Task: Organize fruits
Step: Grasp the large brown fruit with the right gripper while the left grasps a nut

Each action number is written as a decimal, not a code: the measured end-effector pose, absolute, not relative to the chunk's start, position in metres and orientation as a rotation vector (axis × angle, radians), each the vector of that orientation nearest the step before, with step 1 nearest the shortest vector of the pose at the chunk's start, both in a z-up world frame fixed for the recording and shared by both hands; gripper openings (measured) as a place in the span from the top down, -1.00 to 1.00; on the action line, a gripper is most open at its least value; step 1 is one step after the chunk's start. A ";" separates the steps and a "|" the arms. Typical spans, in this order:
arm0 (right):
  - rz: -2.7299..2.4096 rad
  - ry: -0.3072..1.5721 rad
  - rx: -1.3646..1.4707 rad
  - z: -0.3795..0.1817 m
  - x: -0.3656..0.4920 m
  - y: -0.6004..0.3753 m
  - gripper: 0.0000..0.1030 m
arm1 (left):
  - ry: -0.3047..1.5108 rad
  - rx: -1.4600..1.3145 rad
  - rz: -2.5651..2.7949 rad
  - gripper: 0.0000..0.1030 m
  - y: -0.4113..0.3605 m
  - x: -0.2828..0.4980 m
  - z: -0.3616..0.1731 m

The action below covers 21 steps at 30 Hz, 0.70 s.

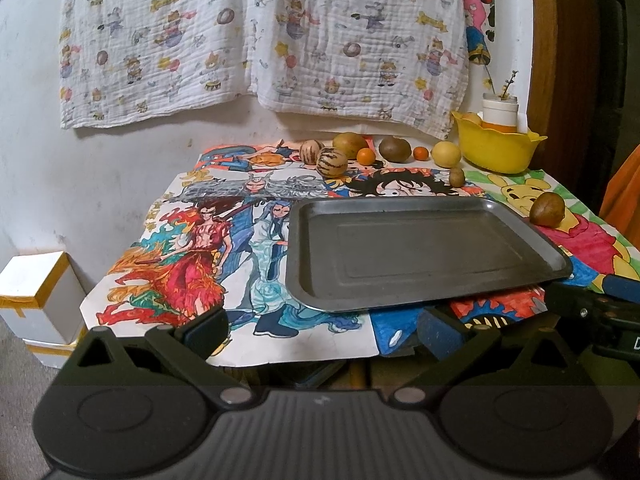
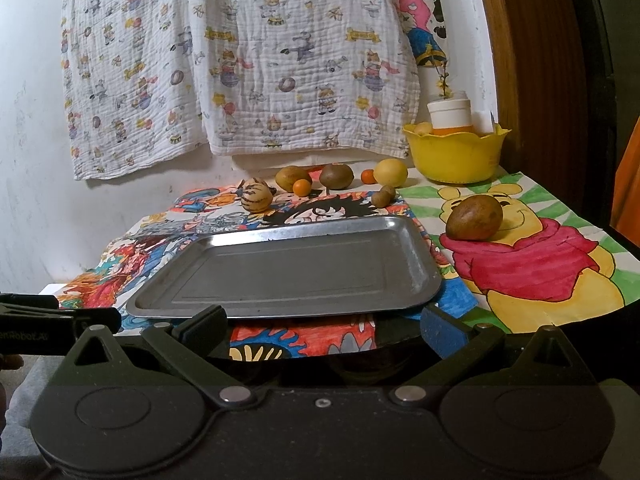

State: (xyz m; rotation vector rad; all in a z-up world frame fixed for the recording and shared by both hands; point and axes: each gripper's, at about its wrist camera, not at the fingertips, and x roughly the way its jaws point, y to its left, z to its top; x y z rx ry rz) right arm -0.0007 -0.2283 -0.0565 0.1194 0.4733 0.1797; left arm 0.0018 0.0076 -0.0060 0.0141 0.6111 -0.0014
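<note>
Nearest the lens are the two grippers, both at the near edge of the table: the left gripper (image 1: 324,334) and the right gripper (image 2: 324,330) each have their fingers spread wide with nothing between them. Just beyond them lies the metal tray (image 1: 420,248), bare, on the colored drawings that cover the table (image 1: 132,276).

By my reading the sorting has not started — no fruit is on the tray, and every piece sits beyond or beside it.

Left to right along the far edge:
- two striped melons, the rear one (image 1: 311,147) and the nearer one (image 1: 332,162);
- a tan-green fruit (image 1: 350,145);
- a small orange (image 1: 366,156);
- a brown-green fruit (image 1: 395,149);
- a second small orange (image 1: 421,153);
- one lemon (image 1: 447,154);
- small kiwis (image 2: 384,195), which look like two touching from the right wrist, though I cannot be sure;
- a large brown fruit (image 2: 474,217) alone on the bear drawing, right of the tray.

Last, a yellow bowl (image 2: 456,156) in the far right corner holds a white jar (image 2: 449,114) and something yellow — fruit or not, I cannot tell.

So about ten loose pieces are left to move.
</note>
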 end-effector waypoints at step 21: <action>0.113 0.392 0.160 -0.057 0.038 -0.247 -0.99 | 0.602 0.059 -0.003 -0.99 0.017 0.075 0.003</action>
